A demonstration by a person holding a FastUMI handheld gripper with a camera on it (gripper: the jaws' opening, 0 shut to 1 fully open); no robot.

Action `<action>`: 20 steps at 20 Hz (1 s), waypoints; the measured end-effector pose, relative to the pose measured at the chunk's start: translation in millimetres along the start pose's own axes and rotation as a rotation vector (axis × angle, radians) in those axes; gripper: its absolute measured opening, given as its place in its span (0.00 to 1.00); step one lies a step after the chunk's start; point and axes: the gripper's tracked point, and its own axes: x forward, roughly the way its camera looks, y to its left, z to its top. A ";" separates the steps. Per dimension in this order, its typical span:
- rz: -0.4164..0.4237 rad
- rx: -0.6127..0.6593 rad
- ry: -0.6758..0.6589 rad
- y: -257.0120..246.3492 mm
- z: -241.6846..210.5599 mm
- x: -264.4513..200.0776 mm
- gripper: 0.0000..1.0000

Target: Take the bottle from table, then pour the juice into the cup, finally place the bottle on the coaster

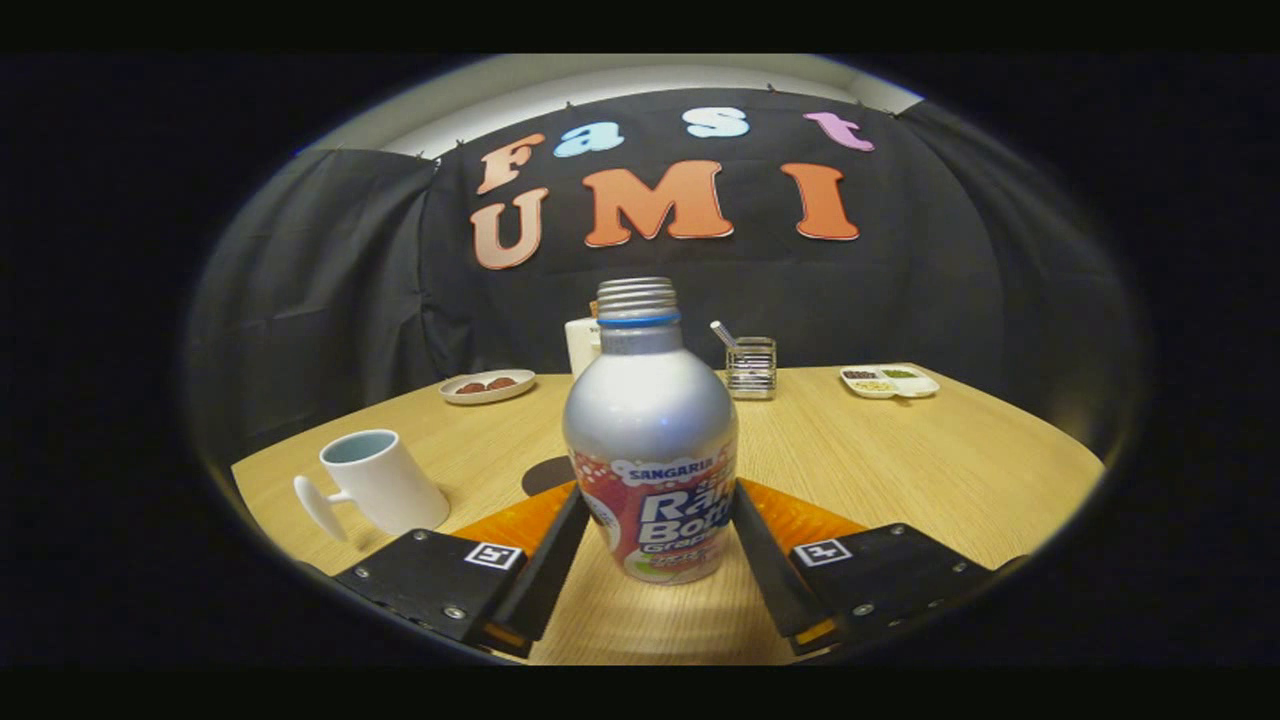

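Standing upright on the desk (900, 470), long axis vertical and open threaded neck pointing up, the aluminium juice bottle (650, 440) is seen between the fingers of the claw (655, 535), which appear pressed on its sides. The white mug (380, 485) is set to the left, near.

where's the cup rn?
Gripper view: the cup stands upright on the table, left of the bottle and just beyond the left finger. The tongs sit around the bottle's lower body.
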 end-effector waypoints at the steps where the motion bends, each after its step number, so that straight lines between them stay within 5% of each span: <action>1: 0.000 -0.010 -0.001 0.3 0.1 0.2 0.80; 7: -0.006 -0.081 0.012 4.5 3.7 -4.5 0.78; 20: -0.107 -0.565 -0.017 16.1 32.8 -6.7 0.78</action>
